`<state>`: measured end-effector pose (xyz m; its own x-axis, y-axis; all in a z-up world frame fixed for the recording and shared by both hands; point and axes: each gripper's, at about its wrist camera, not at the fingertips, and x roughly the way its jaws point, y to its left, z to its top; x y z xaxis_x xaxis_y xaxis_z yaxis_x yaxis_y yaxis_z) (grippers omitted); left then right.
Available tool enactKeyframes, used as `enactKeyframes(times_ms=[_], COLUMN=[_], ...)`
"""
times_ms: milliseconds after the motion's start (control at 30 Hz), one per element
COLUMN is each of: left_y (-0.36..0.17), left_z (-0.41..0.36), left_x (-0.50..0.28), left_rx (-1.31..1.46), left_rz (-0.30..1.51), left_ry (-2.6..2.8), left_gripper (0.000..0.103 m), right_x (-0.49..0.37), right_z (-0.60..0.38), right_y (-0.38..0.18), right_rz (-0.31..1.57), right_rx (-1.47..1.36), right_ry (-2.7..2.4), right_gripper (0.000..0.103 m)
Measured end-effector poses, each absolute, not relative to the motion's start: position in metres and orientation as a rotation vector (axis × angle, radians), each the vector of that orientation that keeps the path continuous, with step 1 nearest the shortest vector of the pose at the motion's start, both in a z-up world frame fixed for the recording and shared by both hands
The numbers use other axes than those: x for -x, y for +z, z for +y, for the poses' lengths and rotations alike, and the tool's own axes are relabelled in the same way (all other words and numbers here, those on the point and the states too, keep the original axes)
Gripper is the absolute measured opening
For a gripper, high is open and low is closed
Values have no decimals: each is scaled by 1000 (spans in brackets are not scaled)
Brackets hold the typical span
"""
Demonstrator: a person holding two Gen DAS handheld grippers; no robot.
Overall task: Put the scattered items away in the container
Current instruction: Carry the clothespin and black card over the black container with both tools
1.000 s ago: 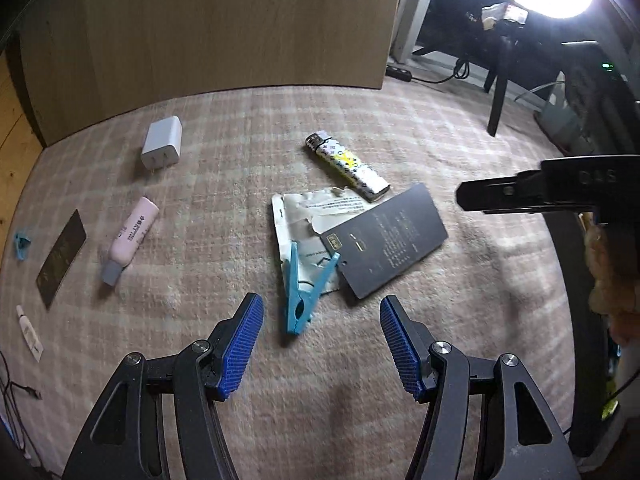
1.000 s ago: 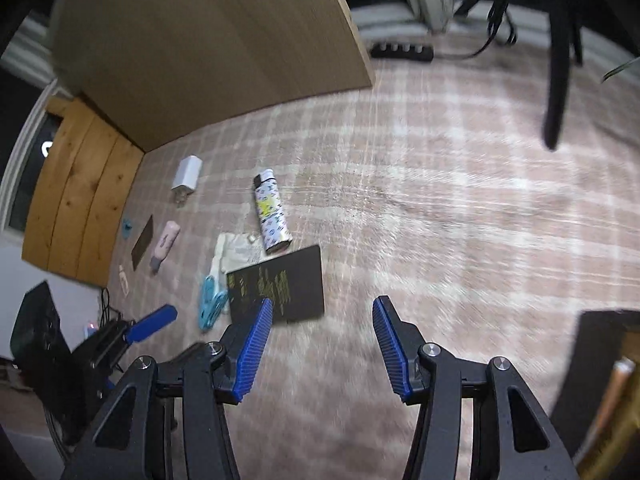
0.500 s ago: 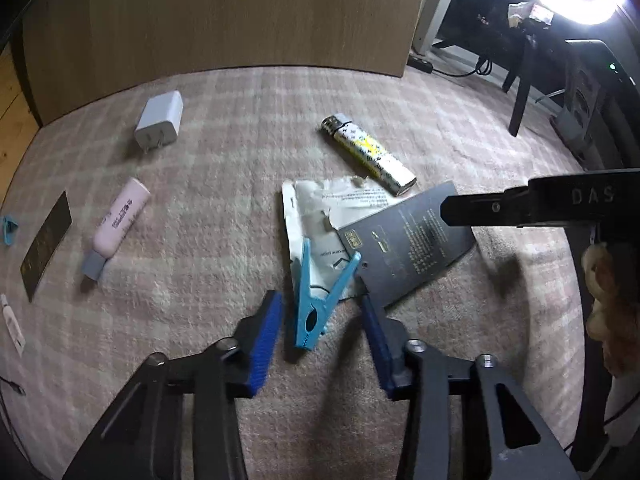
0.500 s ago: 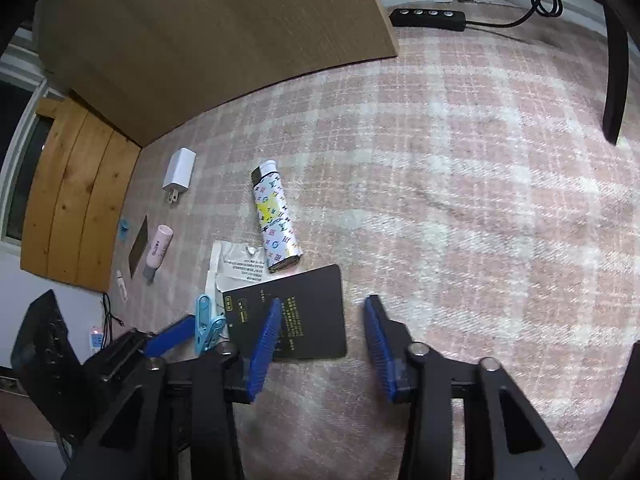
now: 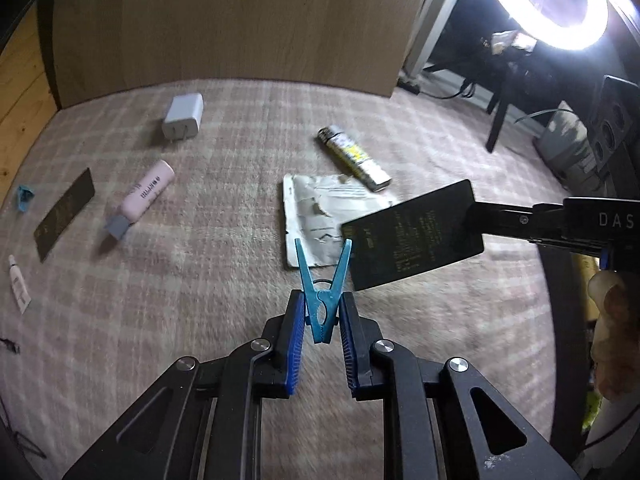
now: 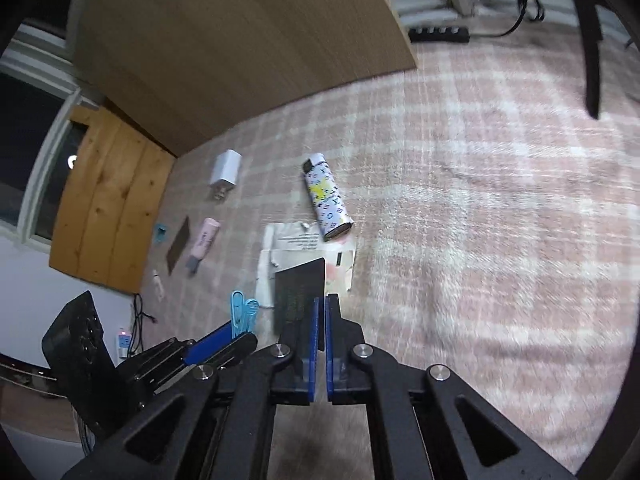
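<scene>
My left gripper (image 5: 321, 312) is shut on a blue clothes peg (image 5: 322, 288) and holds it above the pink checked blanket (image 5: 200, 272). My right gripper (image 6: 321, 308) is shut on a black card (image 6: 299, 288), lifted off the blanket; the card also shows in the left wrist view (image 5: 412, 236). A torn white packet (image 5: 320, 212), a patterned lighter (image 5: 354, 158), a pink tube (image 5: 146, 192), a white charger (image 5: 183, 114), a dark card (image 5: 64, 214), a small white tube (image 5: 18, 282) and a small blue piece (image 5: 23, 196) lie on the blanket. No container is in view.
A wooden board (image 5: 240, 20) stands at the back of the blanket. A bright ring light (image 5: 560, 4) and dark stands (image 5: 500, 120) are at the right. A power strip (image 6: 438, 34) lies at the far edge.
Both grippers have closed. The left one took hold of the blue peg and lifted it. The right one gripped the black card and raised it off the torn packet.
</scene>
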<state>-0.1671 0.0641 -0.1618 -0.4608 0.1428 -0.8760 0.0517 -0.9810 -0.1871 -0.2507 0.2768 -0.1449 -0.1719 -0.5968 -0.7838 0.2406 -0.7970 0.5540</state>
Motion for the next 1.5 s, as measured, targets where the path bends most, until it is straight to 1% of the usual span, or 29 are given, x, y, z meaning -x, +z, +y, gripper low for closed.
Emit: enactKeyframes(times_ms=[100, 333, 533, 767, 933, 1133, 1500], left_y=[-145, -110, -75, -56, -56, -60, -68], left_z=[77, 126, 197, 288, 358, 416, 469], left_x=[158, 147, 137, 122, 98, 78, 73], left_rx=[1557, 1440, 1315, 1219, 1188, 1172, 1176], left_rz=[-249, -165, -68, 14, 81, 153, 207], left_ry=[2626, 2585, 2500, 2354, 2225, 2130, 2061], left_gripper=[19, 19, 19, 19, 19, 19, 19], right_x=[238, 203, 166, 115, 89, 75, 61], right_z=[292, 351, 428, 527, 576, 611, 632], right_y=[-127, -82, -39, -2, 4, -10, -33], right_rz=[-408, -477, -550, -583, -607, -634, -633], right_rx=[-1512, -1381, -1258, -1141, -1117, -1151, -1235], right_ry=[-2058, -2192, -2365, -2646, -2779, -2854, -2853], right_gripper=[1, 0, 0, 0, 0, 0, 1])
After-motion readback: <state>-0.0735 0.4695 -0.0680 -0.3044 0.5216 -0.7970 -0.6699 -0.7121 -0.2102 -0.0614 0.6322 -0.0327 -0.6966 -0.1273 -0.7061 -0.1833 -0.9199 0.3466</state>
